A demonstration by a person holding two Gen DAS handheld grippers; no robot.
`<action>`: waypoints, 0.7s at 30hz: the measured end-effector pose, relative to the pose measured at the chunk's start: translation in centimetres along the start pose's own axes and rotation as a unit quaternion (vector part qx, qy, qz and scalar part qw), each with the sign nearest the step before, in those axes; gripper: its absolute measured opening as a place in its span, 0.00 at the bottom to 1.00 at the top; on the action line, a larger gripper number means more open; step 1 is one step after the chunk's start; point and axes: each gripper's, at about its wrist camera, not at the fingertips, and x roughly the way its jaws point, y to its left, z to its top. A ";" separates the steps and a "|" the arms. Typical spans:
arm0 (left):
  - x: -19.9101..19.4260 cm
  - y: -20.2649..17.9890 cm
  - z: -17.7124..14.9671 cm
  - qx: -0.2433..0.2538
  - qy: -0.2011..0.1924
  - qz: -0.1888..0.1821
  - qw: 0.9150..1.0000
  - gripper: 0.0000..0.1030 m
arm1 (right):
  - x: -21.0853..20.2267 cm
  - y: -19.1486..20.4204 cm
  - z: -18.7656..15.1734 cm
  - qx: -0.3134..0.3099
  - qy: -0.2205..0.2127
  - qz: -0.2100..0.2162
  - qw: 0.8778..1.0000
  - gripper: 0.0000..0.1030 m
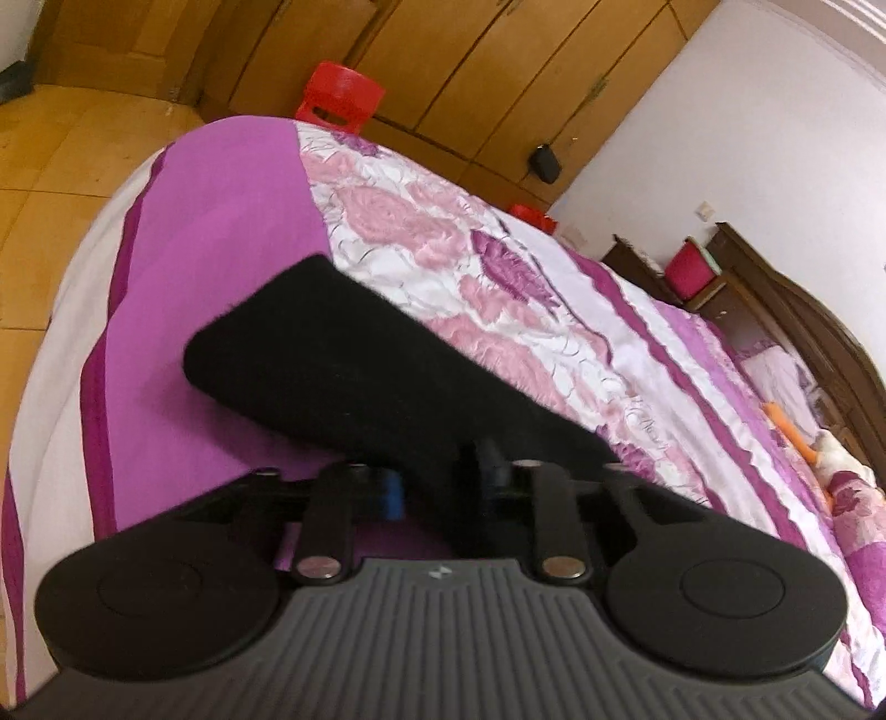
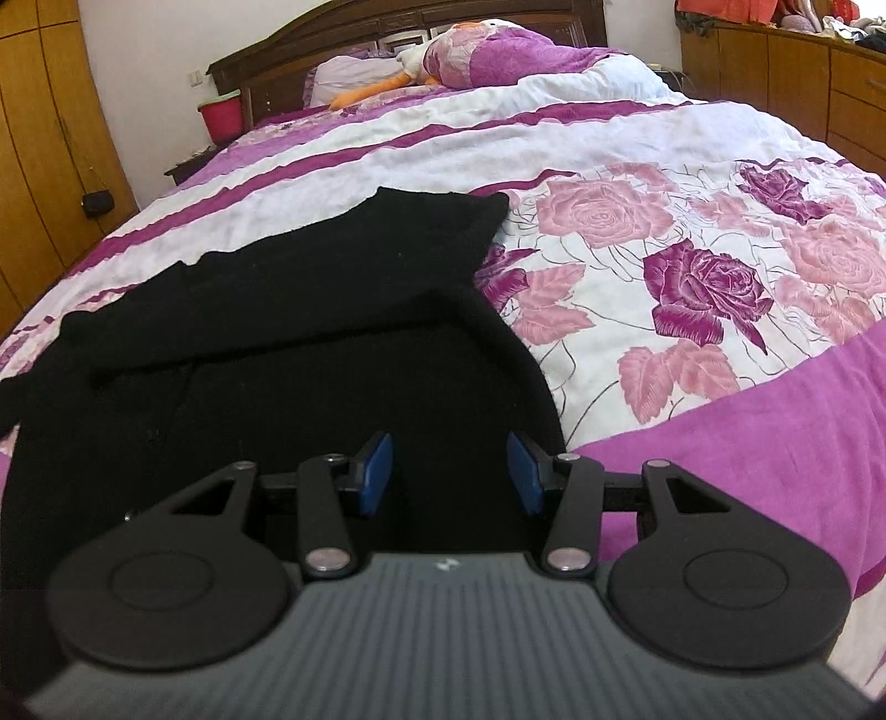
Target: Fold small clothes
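A black knitted garment (image 2: 288,310) lies on the bed's purple floral bedspread (image 2: 692,266). It is partly folded, with one layer laid over another. In the left wrist view the same garment (image 1: 343,365) shows as a long black band. My left gripper (image 1: 443,482) is shut on the garment's near edge, and the cloth covers part of the fingers. My right gripper (image 2: 451,476) is open, its blue pads (image 2: 376,471) spread apart just above the garment's near part, holding nothing.
A dark wooden headboard (image 2: 387,33) and pillows with an orange-and-white plush toy (image 2: 410,69) are at the bed's far end. Wooden wardrobes (image 1: 498,66) line the walls. A red stool (image 1: 340,97) stands past the bed's foot, and a red bin (image 2: 221,113) stands beside the headboard.
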 end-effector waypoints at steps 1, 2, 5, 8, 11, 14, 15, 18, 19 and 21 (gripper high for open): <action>-0.2 0.2 0.3 -0.002 -0.002 -0.008 1.000 0.14 | 0.0 0.0 0.0 0.001 -0.001 0.001 1.000 0.47; -0.5 0.3 0.6 0.000 -0.004 -0.019 1.000 0.11 | 0.0 -0.1 -0.1 0.003 -0.002 0.003 1.000 0.47; -2.1 -0.3 1.2 0.024 -0.024 -0.050 0.998 0.09 | -0.1 -0.3 -0.1 0.008 -0.005 0.006 1.000 0.47; -3.7 -2.0 1.8 0.056 -0.045 -0.084 0.994 0.09 | -0.1 -0.3 -0.1 0.011 -0.008 0.009 1.000 0.47; -5.2 -4.1 2.4 0.075 -0.058 -0.129 0.987 0.08 | -0.3 -0.4 -0.1 0.015 -0.010 0.015 1.000 0.47; -6.9 -6.9 2.5 0.102 -0.068 -0.170 0.978 0.08 | -0.4 -0.5 -0.2 0.017 -0.012 0.018 1.000 0.47; -7.5 -7.9 2.5 0.111 -0.068 -0.188 0.973 0.08 | -0.5 -0.5 -0.2 0.017 -0.014 0.018 1.000 0.47; -9.3 -10.9 1.9 0.129 -0.067 -0.233 0.961 0.08 | -0.6 -0.6 -0.2 0.017 -0.016 0.019 1.000 0.47; -9.8 -12.1 1.6 0.137 -0.064 -0.249 0.957 0.08 | -0.6 -0.7 -0.3 0.018 -0.017 0.019 1.000 0.47; -10.8 -14.7 0.7 0.154 -0.057 -0.276 0.947 0.08 | -0.6 -0.8 -0.3 0.020 -0.017 0.020 0.999 0.47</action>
